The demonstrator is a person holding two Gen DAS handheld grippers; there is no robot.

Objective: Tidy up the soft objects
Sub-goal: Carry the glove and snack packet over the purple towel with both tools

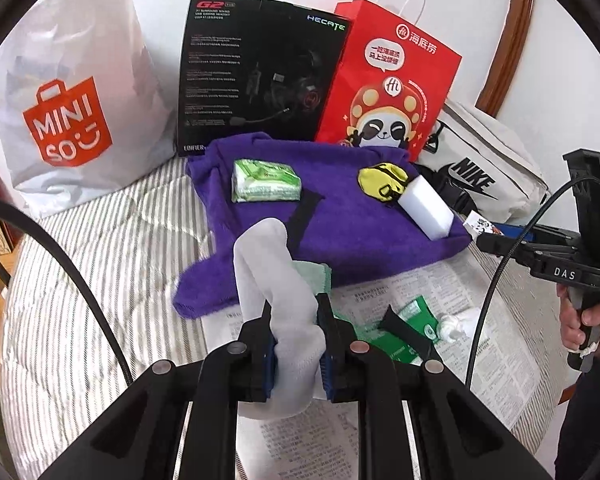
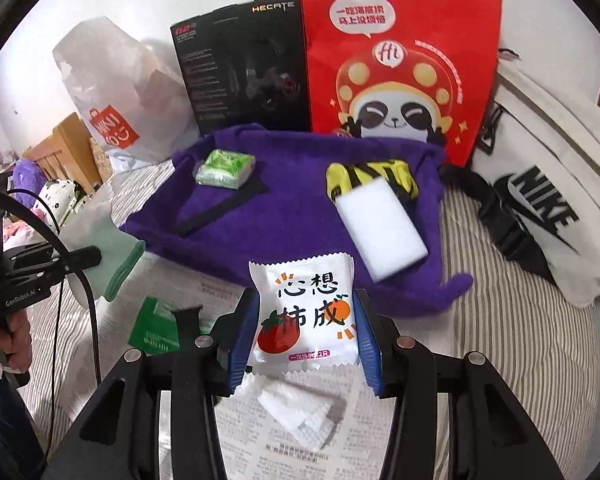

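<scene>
My left gripper is shut on a white sock with a pale green cuff, held above the striped bed. My right gripper is shut on a white packet printed with a tomato and an orange. Behind both lies a purple towel. On it sit a green tissue pack, a yellow pouch, a white sponge block and a black strap. A folded white cloth lies on the newspaper under the right gripper. The sock also shows at the left of the right wrist view.
A white Miniso bag, a black headset box and a red paper bag stand along the wall. A white Nike bag lies at the right. A green packet lies on the newspaper.
</scene>
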